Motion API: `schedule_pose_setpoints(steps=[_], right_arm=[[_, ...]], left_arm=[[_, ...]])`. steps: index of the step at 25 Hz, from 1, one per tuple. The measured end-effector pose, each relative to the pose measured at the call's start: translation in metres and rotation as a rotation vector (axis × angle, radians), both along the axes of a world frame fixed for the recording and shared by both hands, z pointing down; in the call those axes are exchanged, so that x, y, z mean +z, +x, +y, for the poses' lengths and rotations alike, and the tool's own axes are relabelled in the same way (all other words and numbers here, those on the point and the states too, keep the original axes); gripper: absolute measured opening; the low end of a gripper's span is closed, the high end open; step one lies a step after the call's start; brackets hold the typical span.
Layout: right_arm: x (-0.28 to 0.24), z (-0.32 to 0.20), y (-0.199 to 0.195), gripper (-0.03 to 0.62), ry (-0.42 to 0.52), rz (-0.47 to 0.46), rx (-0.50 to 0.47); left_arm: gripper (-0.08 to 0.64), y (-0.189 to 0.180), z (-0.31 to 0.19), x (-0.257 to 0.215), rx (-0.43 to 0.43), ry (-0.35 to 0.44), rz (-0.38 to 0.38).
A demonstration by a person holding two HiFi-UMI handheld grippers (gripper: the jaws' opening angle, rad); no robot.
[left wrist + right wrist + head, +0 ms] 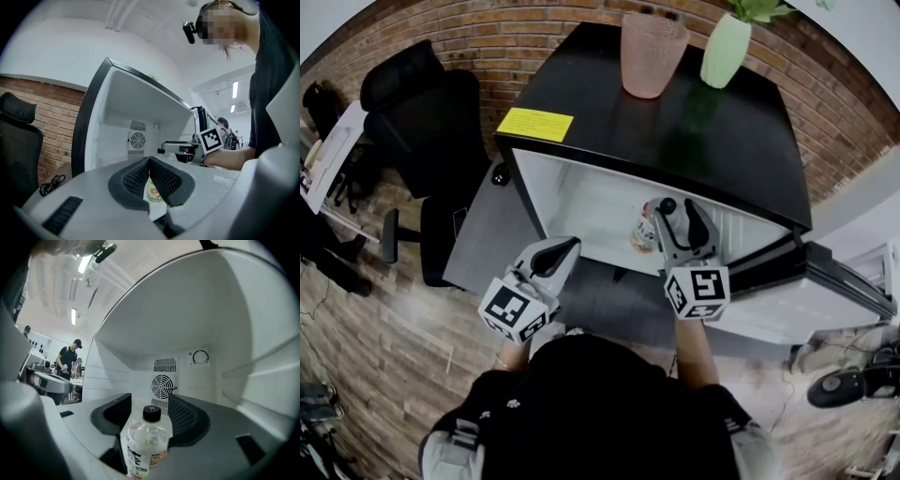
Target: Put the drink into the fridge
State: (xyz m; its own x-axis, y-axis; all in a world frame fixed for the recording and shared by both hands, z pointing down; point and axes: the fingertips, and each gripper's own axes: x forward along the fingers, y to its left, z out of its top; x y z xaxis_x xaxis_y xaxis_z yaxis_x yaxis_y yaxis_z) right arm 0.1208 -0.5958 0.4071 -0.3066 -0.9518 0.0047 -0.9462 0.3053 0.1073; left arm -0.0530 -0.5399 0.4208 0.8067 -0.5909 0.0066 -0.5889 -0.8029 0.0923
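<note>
Standing upright, cap at twelve o'clock, the drink (143, 444) sits between the wide right claw (150, 404); only gripper views show the fan (161, 386).

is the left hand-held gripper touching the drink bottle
Apart. In the head view the left hand-held gripper sits at the fridge opening, with a bare stretch of white floor between it and the drink bottle.

A pink vase (652, 52) and a green vase (725, 49) are set at the back edge of the fridge top (609, 122). A bottle (145, 441) is stood upright inside.
</note>
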Motion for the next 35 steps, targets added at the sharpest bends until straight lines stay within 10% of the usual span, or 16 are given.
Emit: schedule_pose_setpoints(steps=[11, 35], right_arm=[[0.001, 0.063, 0.01, 0.009, -0.005, -0.072, 0.046], [0.02, 0.093, 0.001, -0.003, -0.066, -0.052, 0.015]], left_arm=[[0.003, 0.031, 0.005, 0.004, 0.085, 0.038, -0.062], [0.003, 0.06, 0.015, 0.001, 0.145, 0.05, -0.057]])
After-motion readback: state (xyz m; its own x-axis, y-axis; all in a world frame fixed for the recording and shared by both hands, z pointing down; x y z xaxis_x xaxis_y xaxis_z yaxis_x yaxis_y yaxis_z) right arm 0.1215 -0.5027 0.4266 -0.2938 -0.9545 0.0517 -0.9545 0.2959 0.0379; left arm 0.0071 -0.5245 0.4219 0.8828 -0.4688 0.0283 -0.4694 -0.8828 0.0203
